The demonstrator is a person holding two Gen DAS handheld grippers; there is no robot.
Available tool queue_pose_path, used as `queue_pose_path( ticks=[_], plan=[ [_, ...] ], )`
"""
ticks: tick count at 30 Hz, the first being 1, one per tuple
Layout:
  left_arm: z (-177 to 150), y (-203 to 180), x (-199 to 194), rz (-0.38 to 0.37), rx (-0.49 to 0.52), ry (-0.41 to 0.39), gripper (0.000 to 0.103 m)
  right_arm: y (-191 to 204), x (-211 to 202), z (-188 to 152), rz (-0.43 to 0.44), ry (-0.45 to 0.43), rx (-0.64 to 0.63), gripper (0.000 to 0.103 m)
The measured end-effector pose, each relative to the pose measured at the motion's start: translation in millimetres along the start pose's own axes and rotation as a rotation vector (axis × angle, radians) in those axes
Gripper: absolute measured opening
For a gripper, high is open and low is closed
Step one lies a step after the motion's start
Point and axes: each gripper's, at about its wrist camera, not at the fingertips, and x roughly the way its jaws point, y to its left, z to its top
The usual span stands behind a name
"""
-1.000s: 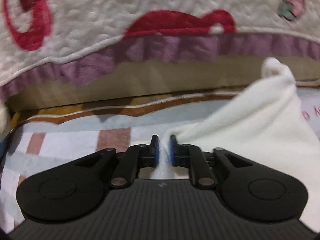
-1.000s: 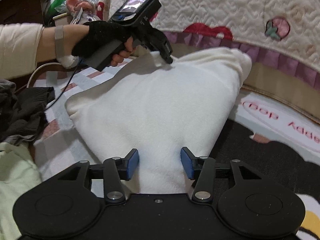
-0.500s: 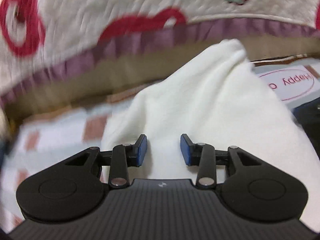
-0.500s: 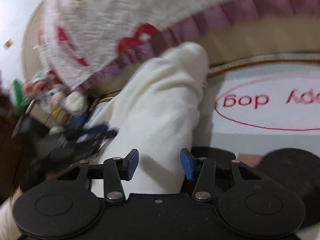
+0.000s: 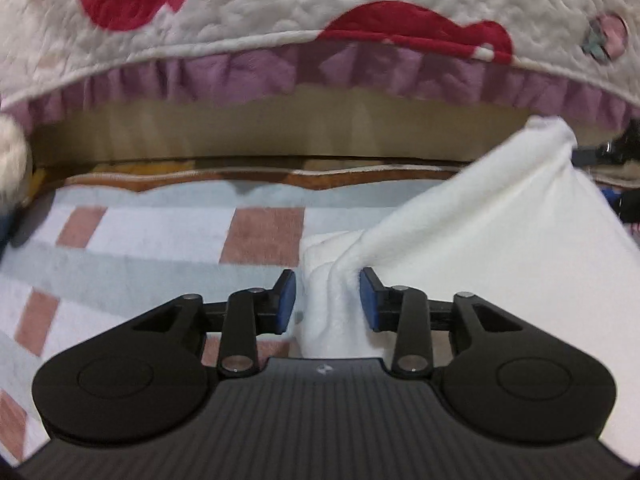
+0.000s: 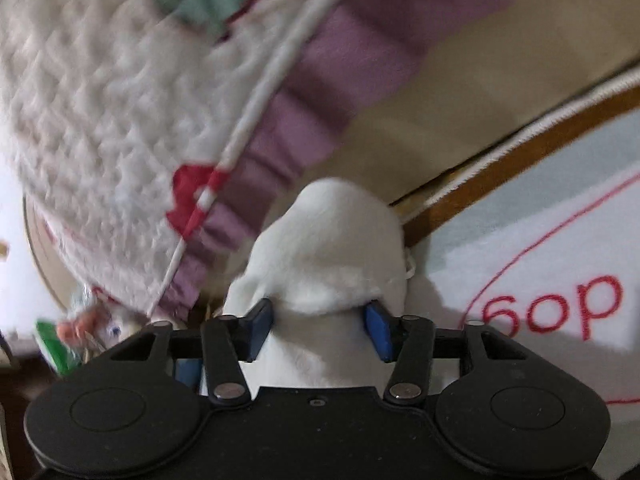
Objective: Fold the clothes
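A white fleece garment (image 5: 500, 248) lies bunched on a patterned rug. In the left wrist view it rises to a peak at the right, and a fold of it runs between the blue pads of my left gripper (image 5: 326, 300), which is open around it. In the right wrist view a rounded hump of the same garment (image 6: 332, 248) fills the gap of my right gripper (image 6: 320, 330), whose jaws stand wide and open on either side of it.
A quilted white bedspread with red shapes and a purple frill (image 5: 280, 68) hangs just ahead of both grippers. The rug (image 5: 160, 240) has grey and pink checks, and a white patch with red lettering (image 6: 552, 312) at the right.
My left gripper let go of the garment's corner and now stands open around a fold. My right gripper stayed open and swung in close to the garment's far end by the bedspread.
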Motion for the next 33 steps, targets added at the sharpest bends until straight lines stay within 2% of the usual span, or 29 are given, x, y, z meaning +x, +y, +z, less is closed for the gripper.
queue_pose_path(
  ticks=[2,3,6,8,10,13,14,16,17,19,21,22,24,25,26,28,29,31,32,33],
  plan=[
    [-1,6,5,0.001,-0.014,0.005,0.039,2,0,1,-0.006,-0.005,-0.029,0.036],
    [-1,4,5,0.009,-0.009,0.005,0.039,6,0,2,-0.013,-0.009,-0.054,0.033],
    [0,11,6,0.009,-0.060,0.009,0.047,19,0,9,-0.033,-0.048,-0.125,0.032],
    [-1,26,7,-0.013,-0.141,0.014,0.055,26,-6,15,-0.043,-0.123,-0.176,0.032],
    [-3,40,5,-0.032,-0.217,0.014,0.055,33,-11,22,-0.048,-0.189,-0.219,0.032],
    [-5,49,-8,0.032,-0.269,-0.046,0.053,46,-16,19,-0.021,-0.153,-0.256,0.032],
    [-5,53,-12,0.064,-0.279,-0.054,0.049,53,-18,10,-0.014,-0.123,-0.306,0.033],
    [-6,61,-15,0.147,-0.288,0.004,0.047,63,-23,-14,-0.035,-0.060,-0.397,0.039],
    [-7,65,-19,0.162,-0.304,0.022,0.040,66,-26,-26,-0.043,-0.031,-0.435,0.044],
    [-14,72,-42,0.054,-0.390,0.002,0.039,65,-37,-55,-0.052,0.011,-0.471,0.051],
    [-22,69,-71,-0.062,-0.438,-0.050,0.046,58,-51,-85,-0.085,0.036,-0.526,0.055],
    [-28,62,-81,-0.109,-0.429,-0.061,0.048,58,-56,-99,-0.121,0.035,-0.576,0.055],
    [-40,47,-102,-0.203,-0.411,-0.085,0.060,60,-69,-124,-0.200,0.004,-0.694,0.058],
    [-47,39,-110,-0.242,-0.400,-0.088,0.062,61,-76,-135,-0.235,-0.009,-0.742,0.058],
    [-55,32,-112,-0.252,-0.384,-0.067,0.063,60,-81,-142,-0.255,-0.015,-0.761,0.058],
    [-72,21,-107,-0.227,-0.358,-0.006,0.063,60,-91,-156,-0.296,-0.027,-0.800,0.058],
    [-81,16,-104,-0.186,-0.345,0.031,0.063,59,-96,-162,-0.310,-0.025,-0.806,0.058],
    [-98,12,-102,0.041,-0.303,0.106,0.059,51,-107,-169,-0.299,0.012,-0.753,0.058],
    [-107,13,-105,0.105,-0.295,0.107,0.059,47,-113,-173,-0.295,0.028,-0.731,0.058],
    [-116,20,-109,0.092,-0.332,0.106,0.059,44,-120,-175,-0.294,0.044,-0.718,0.058]
  ],
)
